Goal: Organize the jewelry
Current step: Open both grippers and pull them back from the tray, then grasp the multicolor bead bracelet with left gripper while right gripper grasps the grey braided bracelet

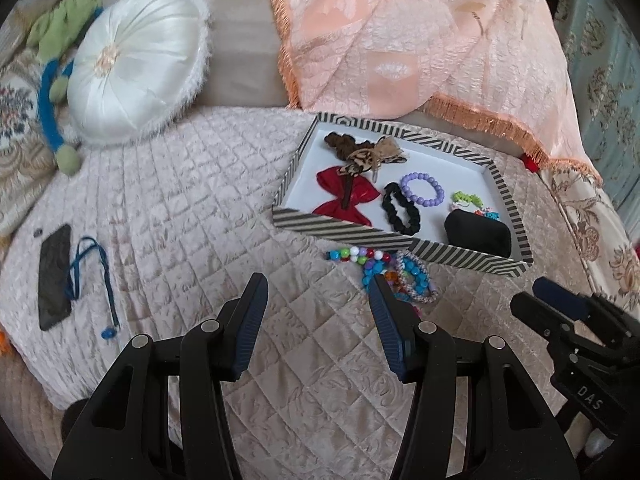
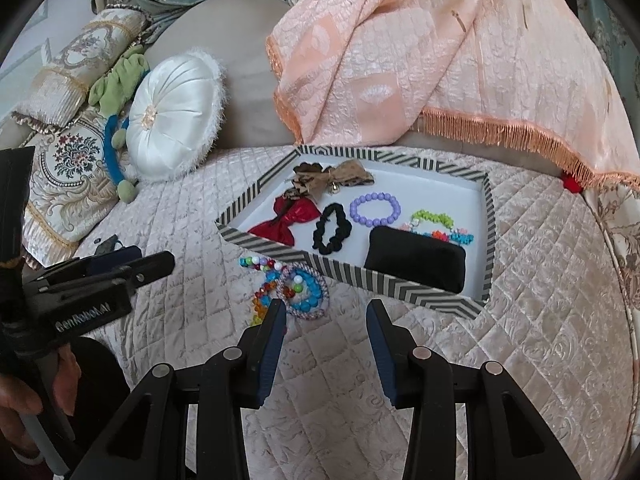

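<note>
A striped tray [image 1: 344, 229] [image 2: 400, 285] lies on the quilted bed. Inside are a red bow [image 1: 347, 200], a brown bow [image 1: 370, 151], a black scrunchie [image 1: 398, 208], a purple bead bracelet [image 1: 423, 189], small bright bracelets [image 1: 468, 200] and a black pouch [image 1: 478, 236]. A pile of colourful bead bracelets [image 1: 404, 272] [image 2: 300, 290] rests on the quilt just in front of the tray. My left gripper [image 1: 318, 286] is open and empty, its right fingertip beside the pile. My right gripper [image 2: 326, 308] is open and empty, its left fingertip at the pile's near edge.
A dark phone [image 1: 55, 276] and a blue cord [image 1: 94, 276] lie on the quilt at the left. A white round cushion [image 1: 136, 68] and a green plush toy [image 1: 66, 28] sit behind. A peach fringed blanket [image 1: 420, 40] hangs behind the tray.
</note>
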Available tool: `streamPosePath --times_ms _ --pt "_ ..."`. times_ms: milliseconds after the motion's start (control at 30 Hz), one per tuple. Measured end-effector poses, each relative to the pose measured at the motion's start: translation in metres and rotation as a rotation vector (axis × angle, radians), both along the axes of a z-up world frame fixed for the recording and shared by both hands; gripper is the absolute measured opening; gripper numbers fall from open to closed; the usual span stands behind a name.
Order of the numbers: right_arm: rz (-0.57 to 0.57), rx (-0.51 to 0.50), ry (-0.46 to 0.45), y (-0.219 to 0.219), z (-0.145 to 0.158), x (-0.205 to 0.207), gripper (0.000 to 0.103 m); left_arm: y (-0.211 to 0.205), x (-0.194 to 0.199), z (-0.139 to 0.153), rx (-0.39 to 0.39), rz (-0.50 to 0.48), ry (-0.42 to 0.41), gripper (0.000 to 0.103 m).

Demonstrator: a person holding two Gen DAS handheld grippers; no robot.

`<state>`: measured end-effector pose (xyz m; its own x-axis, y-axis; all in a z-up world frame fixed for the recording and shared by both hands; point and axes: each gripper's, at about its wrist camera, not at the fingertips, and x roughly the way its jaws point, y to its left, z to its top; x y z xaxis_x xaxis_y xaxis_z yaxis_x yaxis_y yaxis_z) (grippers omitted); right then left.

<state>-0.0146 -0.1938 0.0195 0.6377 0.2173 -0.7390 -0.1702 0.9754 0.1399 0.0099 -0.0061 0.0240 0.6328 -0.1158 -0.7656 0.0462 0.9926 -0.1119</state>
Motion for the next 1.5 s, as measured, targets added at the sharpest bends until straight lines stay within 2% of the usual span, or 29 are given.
streamPosePath --times_ms 267,567,700,933,1100,1267,1433,1500 --pt "0.042 0.051 0.068 0.003 -0.030 0.013 0.040 0.017 0.011 -0.021 -0.058 0.031 0.080 0.052" --pt "0.039 0.068 0.122 0.000 -0.057 0.047 0.039 0.023 0.034 -0.046 -0.096 0.013 0.149 0.053" --pt "0.058 0.085 0.135 0.003 -0.062 0.055 0.035 0.021 0.046 -0.054 -0.098 -0.008 0.163 0.057" --pt "0.148 0.124 0.134 0.019 -0.062 0.050 0.035 0.030 0.061 -0.065 -0.112 0.016 0.187 0.057" --pt "0.198 0.103 0.134 0.034 -0.065 0.062 0.028 0.032 0.063 -0.066 -0.122 0.022 0.188 0.057" --pt "0.216 0.129 0.165 0.036 -0.075 0.073 0.008 0.032 0.065 -0.062 -0.126 0.003 0.178 0.057" --pt "0.219 0.139 0.107 0.023 -0.053 0.050 0.006 0.027 0.069 -0.060 -0.131 -0.052 0.161 0.060" --pt "0.203 0.140 0.092 0.011 -0.046 0.040 0.006 0.023 0.071 -0.059 -0.132 -0.091 0.144 0.066"
